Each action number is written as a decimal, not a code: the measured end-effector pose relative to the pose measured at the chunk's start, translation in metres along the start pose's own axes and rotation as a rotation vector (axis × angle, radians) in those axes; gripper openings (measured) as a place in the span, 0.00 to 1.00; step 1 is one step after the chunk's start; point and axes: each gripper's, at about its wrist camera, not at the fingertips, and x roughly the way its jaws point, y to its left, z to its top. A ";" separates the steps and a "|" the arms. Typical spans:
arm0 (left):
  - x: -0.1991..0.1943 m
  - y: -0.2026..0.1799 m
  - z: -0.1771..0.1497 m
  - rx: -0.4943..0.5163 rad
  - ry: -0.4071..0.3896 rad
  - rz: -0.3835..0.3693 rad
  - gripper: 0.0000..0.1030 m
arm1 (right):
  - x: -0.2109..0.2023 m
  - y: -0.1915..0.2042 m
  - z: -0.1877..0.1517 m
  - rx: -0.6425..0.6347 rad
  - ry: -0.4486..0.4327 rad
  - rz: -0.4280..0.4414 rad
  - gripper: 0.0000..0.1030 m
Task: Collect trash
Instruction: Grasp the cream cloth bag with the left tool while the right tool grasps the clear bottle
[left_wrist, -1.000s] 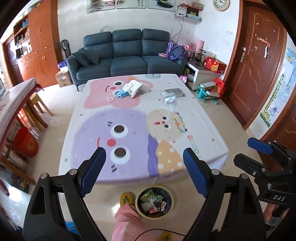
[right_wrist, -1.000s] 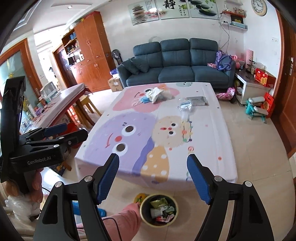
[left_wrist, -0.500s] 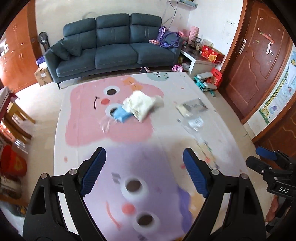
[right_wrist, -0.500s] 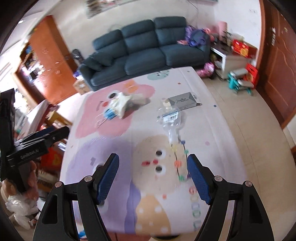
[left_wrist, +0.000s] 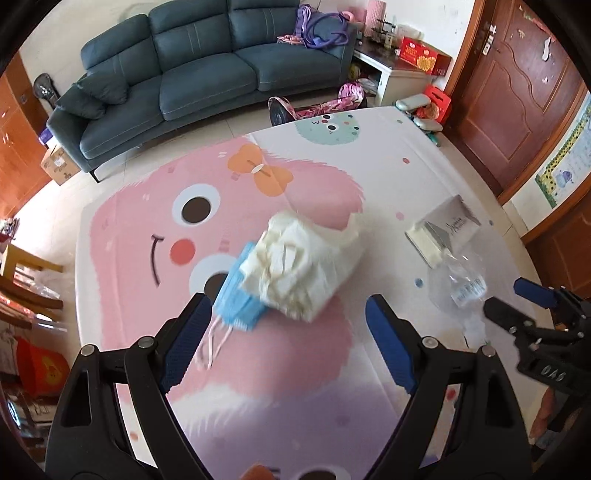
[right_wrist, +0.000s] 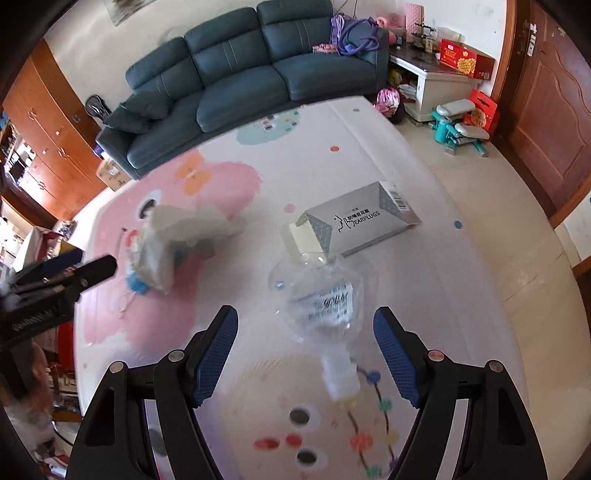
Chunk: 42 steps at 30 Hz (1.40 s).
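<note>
On the cartoon-print tablecloth (left_wrist: 388, 177) I counted 4 trash items: 1 crumpled white paper wad (left_wrist: 306, 262), 1 blue face mask (left_wrist: 238, 299) touching its near-left edge, 1 clear plastic bottle (right_wrist: 325, 295) lying on its side, and 1 grey EARPLUGS box (right_wrist: 362, 221) just beyond the bottle. My left gripper (left_wrist: 288, 339) was spread wide and held nothing; the wad and mask lay just ahead, between its 2 blue pads. My right gripper (right_wrist: 306, 354) was equally wide and empty, with the bottle's neck between its 2 pads, not touching either. Wad and bottle sat apart. Behind the table stood 1 blue sofa (left_wrist: 192, 59).
</note>
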 end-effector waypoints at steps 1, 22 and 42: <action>0.009 -0.001 0.006 0.007 0.005 0.002 0.82 | 0.009 -0.002 0.000 -0.001 0.011 -0.005 0.75; 0.082 -0.031 0.018 0.062 0.063 0.042 0.47 | 0.061 0.012 -0.023 -0.074 0.023 0.031 0.29; -0.037 -0.035 -0.031 -0.014 -0.059 -0.007 0.38 | -0.039 0.013 -0.074 -0.050 -0.057 0.113 0.28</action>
